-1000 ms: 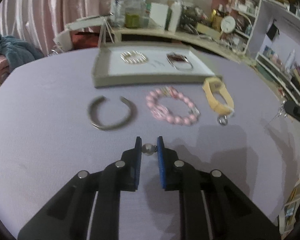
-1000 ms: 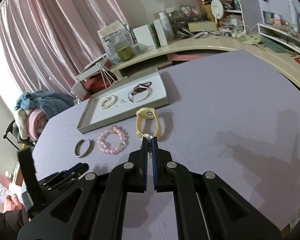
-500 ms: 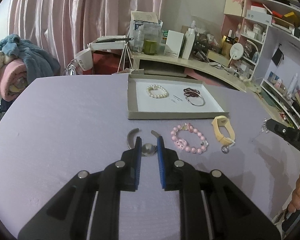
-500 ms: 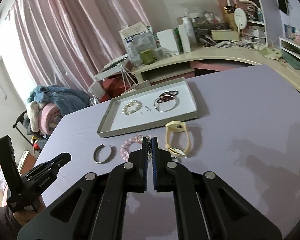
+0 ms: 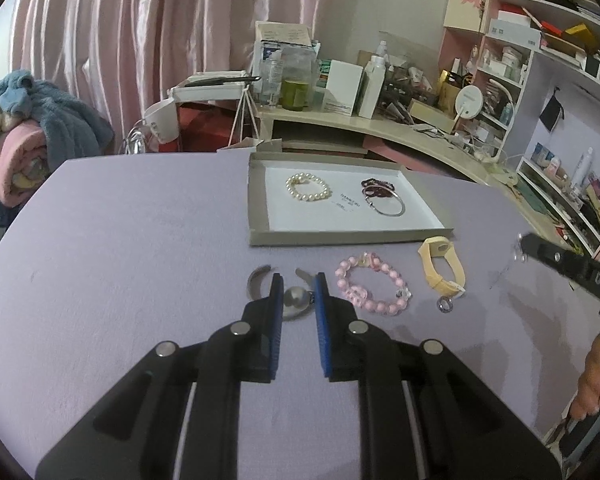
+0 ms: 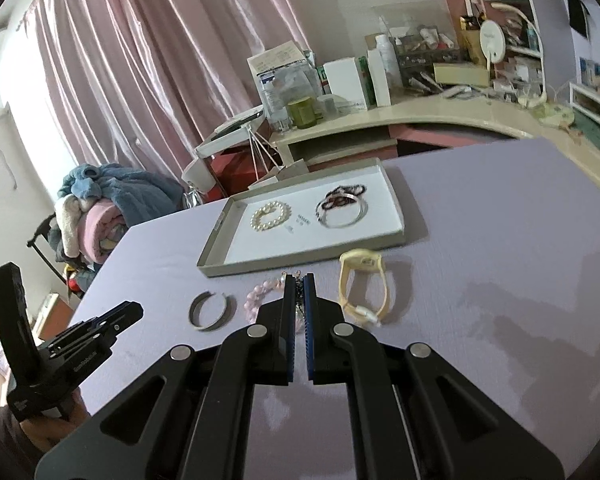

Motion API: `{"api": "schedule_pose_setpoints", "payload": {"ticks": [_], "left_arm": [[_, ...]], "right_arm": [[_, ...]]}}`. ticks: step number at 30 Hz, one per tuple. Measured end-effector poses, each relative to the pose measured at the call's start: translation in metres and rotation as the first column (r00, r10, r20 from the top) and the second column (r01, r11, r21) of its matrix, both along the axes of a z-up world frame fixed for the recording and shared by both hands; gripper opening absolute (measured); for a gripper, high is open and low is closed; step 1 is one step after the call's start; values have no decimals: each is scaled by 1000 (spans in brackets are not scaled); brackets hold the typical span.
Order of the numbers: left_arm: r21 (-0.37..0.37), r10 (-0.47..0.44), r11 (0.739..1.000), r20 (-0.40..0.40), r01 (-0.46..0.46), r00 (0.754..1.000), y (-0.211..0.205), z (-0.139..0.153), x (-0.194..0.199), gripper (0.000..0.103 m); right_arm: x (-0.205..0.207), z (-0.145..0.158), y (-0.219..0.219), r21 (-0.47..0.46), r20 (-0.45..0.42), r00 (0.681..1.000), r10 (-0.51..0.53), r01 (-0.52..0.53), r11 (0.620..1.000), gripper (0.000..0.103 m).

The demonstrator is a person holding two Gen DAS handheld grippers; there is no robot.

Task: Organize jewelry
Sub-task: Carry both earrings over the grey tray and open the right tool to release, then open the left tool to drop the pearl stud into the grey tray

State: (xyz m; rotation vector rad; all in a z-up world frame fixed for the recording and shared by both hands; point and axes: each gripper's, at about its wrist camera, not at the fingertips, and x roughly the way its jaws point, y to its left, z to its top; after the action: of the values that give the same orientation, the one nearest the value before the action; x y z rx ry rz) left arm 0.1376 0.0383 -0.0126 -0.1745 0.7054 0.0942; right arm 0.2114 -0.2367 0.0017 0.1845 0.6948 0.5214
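My left gripper [image 5: 296, 286] is shut on a small round silver bead piece [image 5: 295, 299], held above the purple table. Behind its fingers lies an open silver cuff [image 5: 258, 280], partly hidden. To the right lie a pink bead bracelet [image 5: 374, 290] and a yellow band [image 5: 442, 266]. My right gripper [image 6: 299, 280] is shut on a tiny dangling earring [image 6: 299, 294], above the pink bracelet [image 6: 260, 296]. The grey tray [image 5: 340, 237] holds a pearl bracelet [image 5: 308, 188], a dark bead bracelet and a silver bangle [image 5: 388, 204].
A small ring charm [image 5: 444, 304] lies by the yellow band. A cluttered curved desk [image 5: 380, 128] and shelves stand behind the table. Folded blankets [image 5: 24, 148] pile up at the far left. A hand [image 5: 596, 384] holds the right gripper at the table's right side.
Both grippers have risen and drawn back from the table with their small pieces still gripped. The tray and bracelets look smaller and farther off.
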Motion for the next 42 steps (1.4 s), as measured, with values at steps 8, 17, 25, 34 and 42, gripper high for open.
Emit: {"api": "schedule_pose_setpoints", "payload": {"ticks": [8,17,25,34,42], "left_arm": [[15,-35,999,48,34,998,5,28,54,16],[10,-15,1000,54,15,998,22,37,127,16],[9,-31,999,40,31,999,25,28,173,16],[-3,-74,997,-14,74,997,16,2,203,16],[-4,-90,996,-52,90,995,12,-17,227,16]], "right_arm": [[72,22,19,-43,55,998,-2,4,999,4],[143,0,54,-101,5,1000,26,-26,995,4],[160,-5,45,-67,13,1000,24,-23,997,60],[168,-22,12,-17,-65,994,-87,86,996,60],[169,-36,-3,-10,-109,985,-132,132,991,60]]}}
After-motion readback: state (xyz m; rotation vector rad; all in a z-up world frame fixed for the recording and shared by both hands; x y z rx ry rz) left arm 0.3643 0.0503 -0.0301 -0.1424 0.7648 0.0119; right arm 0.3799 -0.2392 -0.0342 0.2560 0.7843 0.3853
